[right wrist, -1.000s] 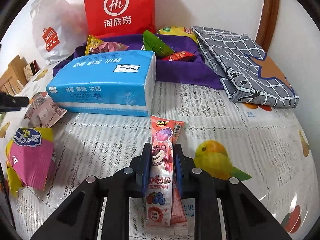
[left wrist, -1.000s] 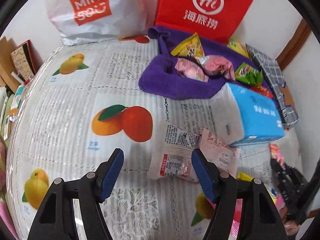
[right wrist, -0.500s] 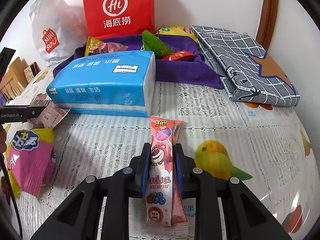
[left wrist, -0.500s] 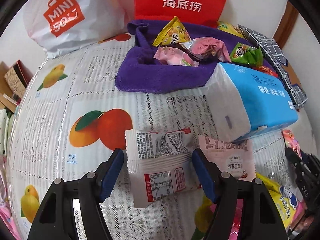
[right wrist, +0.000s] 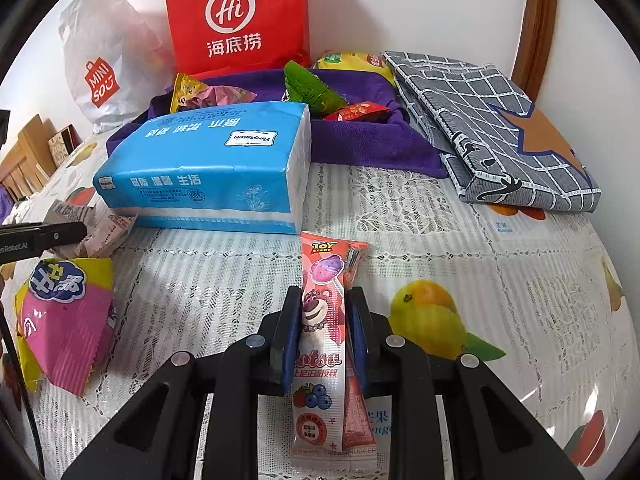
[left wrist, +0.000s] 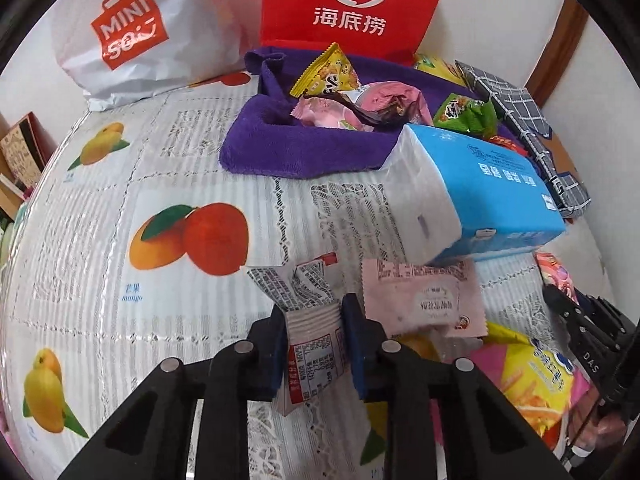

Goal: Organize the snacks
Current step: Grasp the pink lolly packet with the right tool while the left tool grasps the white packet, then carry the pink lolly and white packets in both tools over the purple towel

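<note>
**Spotter:** Start with the packet. Where is it?

**Me:** The white snack packet (left wrist: 310, 336) is between my left gripper's (left wrist: 314, 344) blue pads, pinched across its width so the wrapper crumples at the front. Its long axis runs forward along the fingers. I can't tell whether it is off the fruit-print tablecloth (left wrist: 120, 208) or only squeezed against it.

**Spotter:** And your other hand?

**Me:** The right gripper (right wrist: 323, 334) is closed on a pink Lotso candy stick (right wrist: 322, 320), long axis also pointing ahead, its tip toward the blue tissue pack (right wrist: 208, 168).

**Spotter:** Where does it all go?

**Me:** My guess is the purple cloth tray (left wrist: 304, 148) at the back, in front of the red bag (left wrist: 352, 4); it already holds a yellow packet (left wrist: 326, 74) and pink wrappers (left wrist: 360, 108). From the left gripper it lies straight ahead and slightly right, with open tablecloth between. The tissue pack sits just right of that line, touching the tray's near corner.

**Spotter:** Which hand is nearer?

**Me:** The left, I'd say. The right has the tissue pack directly between it and the tray, so it would need to go over or around. A pale pink packet (left wrist: 424, 300) lies just beside my left fingers, and I'd lift clear of it first.
</note>
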Demonstrator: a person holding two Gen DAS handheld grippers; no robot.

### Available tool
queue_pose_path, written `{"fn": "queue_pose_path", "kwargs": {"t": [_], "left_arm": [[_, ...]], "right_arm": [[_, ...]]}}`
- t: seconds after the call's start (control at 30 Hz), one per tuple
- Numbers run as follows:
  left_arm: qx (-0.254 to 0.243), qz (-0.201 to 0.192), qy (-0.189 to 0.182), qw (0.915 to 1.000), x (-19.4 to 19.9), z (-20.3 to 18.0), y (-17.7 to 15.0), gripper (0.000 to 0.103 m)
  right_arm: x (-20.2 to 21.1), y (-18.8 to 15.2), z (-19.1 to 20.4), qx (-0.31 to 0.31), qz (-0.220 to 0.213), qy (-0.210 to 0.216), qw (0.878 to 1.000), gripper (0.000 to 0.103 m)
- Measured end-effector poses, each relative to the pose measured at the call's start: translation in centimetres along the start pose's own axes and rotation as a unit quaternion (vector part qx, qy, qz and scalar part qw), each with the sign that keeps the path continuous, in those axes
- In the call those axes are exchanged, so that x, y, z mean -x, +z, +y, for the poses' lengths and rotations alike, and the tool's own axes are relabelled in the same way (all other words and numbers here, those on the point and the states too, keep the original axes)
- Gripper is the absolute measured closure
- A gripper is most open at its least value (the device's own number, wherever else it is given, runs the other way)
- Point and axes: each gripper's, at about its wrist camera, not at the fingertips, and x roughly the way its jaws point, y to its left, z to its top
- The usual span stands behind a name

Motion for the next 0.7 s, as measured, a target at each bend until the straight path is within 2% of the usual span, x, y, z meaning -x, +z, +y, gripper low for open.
{"fn": "queue_pose_path", "kwargs": {"t": [0.27,0.37,0.7], "left_arm": [[0.01,-0.006,-0.012,0.9999,1.5,0.7,-0.9,0.082],[0.015,-0.008,-0.026,0.9995,2.2,1.0,-1.1,0.083],[0.023,-0.027,-0.032,0.9988,4.7,1.4,-1.3,0.084]], "right_arm": [[0.2,0.1,0.3,0.006,0.002,-0.006,1.0,0.082],[0.8,0.3,0.5,0.01,0.004,0.006,1.0,0.082],[4.3,1.4,1.4,0.016,-0.029,0.011,0.999,0.082]]}}
